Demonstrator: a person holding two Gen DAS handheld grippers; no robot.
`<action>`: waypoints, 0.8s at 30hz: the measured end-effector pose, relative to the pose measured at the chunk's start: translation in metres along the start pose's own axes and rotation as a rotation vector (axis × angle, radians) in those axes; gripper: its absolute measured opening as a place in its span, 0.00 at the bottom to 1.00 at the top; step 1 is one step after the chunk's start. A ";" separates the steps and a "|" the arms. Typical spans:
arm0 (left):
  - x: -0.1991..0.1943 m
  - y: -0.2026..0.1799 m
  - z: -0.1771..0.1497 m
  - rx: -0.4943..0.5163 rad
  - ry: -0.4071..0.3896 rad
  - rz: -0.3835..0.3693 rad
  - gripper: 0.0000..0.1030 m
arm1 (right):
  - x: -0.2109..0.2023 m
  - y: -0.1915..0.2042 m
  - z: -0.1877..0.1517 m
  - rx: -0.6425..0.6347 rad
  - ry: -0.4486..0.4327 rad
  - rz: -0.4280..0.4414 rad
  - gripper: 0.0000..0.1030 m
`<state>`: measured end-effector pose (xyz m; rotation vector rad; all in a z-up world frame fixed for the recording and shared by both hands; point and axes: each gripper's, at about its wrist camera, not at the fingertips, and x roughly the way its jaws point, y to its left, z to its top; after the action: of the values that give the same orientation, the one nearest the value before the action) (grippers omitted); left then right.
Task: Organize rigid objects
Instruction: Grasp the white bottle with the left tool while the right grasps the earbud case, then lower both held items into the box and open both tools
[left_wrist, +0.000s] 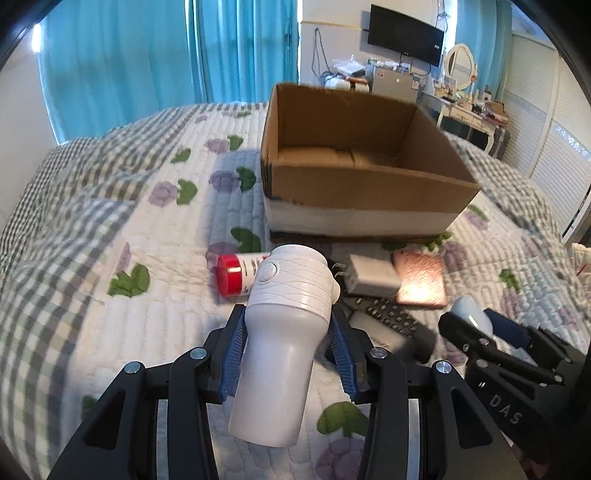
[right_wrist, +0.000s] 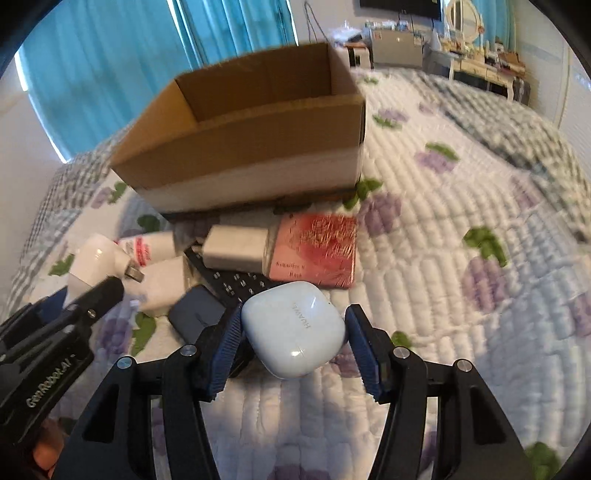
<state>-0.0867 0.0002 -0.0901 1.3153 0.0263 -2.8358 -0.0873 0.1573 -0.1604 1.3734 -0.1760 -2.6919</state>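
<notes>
The white device (left_wrist: 284, 328), a smooth hard plastic body that looks light and a bit slippery, is clamped at its narrow neck by the left gripper (left_wrist: 286, 347) above the quilt (left_wrist: 110, 221); holding just below the flared head looks wise, since the flare should stop it sliding. The glossy earbud case (right_wrist: 293, 328) sits between the right gripper's (right_wrist: 293, 343) pads, touching the left one, the right pad seemingly just clear, so I cannot tell if it is gripped. Beyond lie the charger (right_wrist: 236, 249), pink book (right_wrist: 316, 249), remote (right_wrist: 236, 282), bottle (left_wrist: 240, 271) and open box (left_wrist: 354, 162).
</notes>
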 end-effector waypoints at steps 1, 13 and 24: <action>-0.005 -0.001 0.003 -0.003 -0.005 -0.017 0.44 | -0.008 0.002 0.003 -0.012 -0.017 -0.006 0.55; -0.047 -0.023 0.091 0.034 -0.129 -0.068 0.44 | -0.087 0.005 0.094 -0.133 -0.249 0.002 0.55; -0.005 -0.036 0.190 0.100 -0.179 -0.020 0.44 | -0.084 0.013 0.204 -0.249 -0.361 0.006 0.55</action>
<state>-0.2293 0.0323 0.0371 1.0761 -0.1060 -2.9959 -0.2032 0.1678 0.0277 0.8130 0.1215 -2.8153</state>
